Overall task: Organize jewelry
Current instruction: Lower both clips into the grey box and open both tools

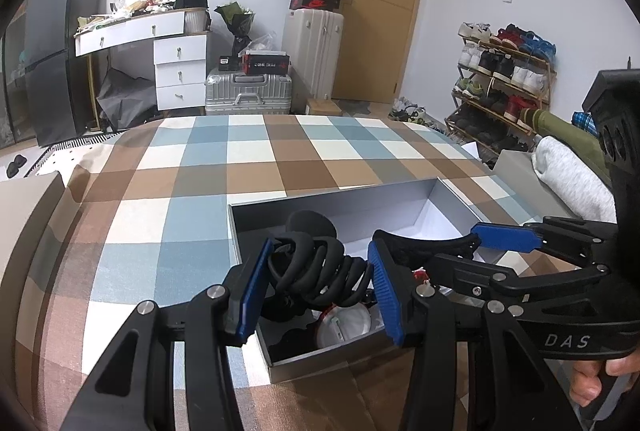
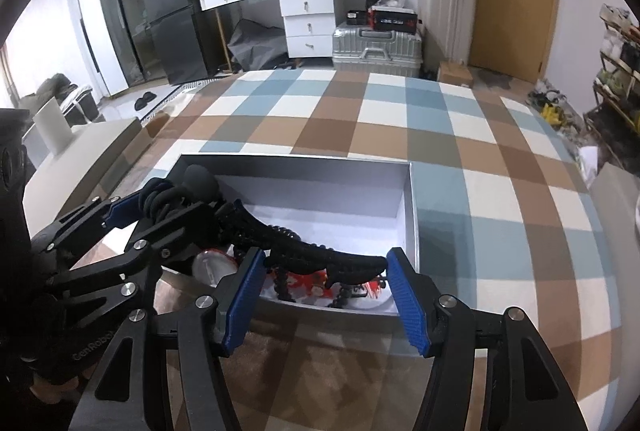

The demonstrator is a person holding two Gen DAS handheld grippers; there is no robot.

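Evidently left gripper [image 1: 320, 283] clamped on curved matte claw clip [image 1: 316, 271], right gripper [image 2: 326, 295] gripping ridged clip [image 2: 320, 259].

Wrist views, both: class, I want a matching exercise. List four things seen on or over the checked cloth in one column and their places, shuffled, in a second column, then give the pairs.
Things:
1. claw clip
2. long black clip
3. red-and-white packet
4. grey box

Places:
A. between the fingers of the right gripper
B. standing on the checked cloth
C. between the fingers of the left gripper
D. lying on the box floor

Pairs: 1-C, 2-A, 3-D, 4-B
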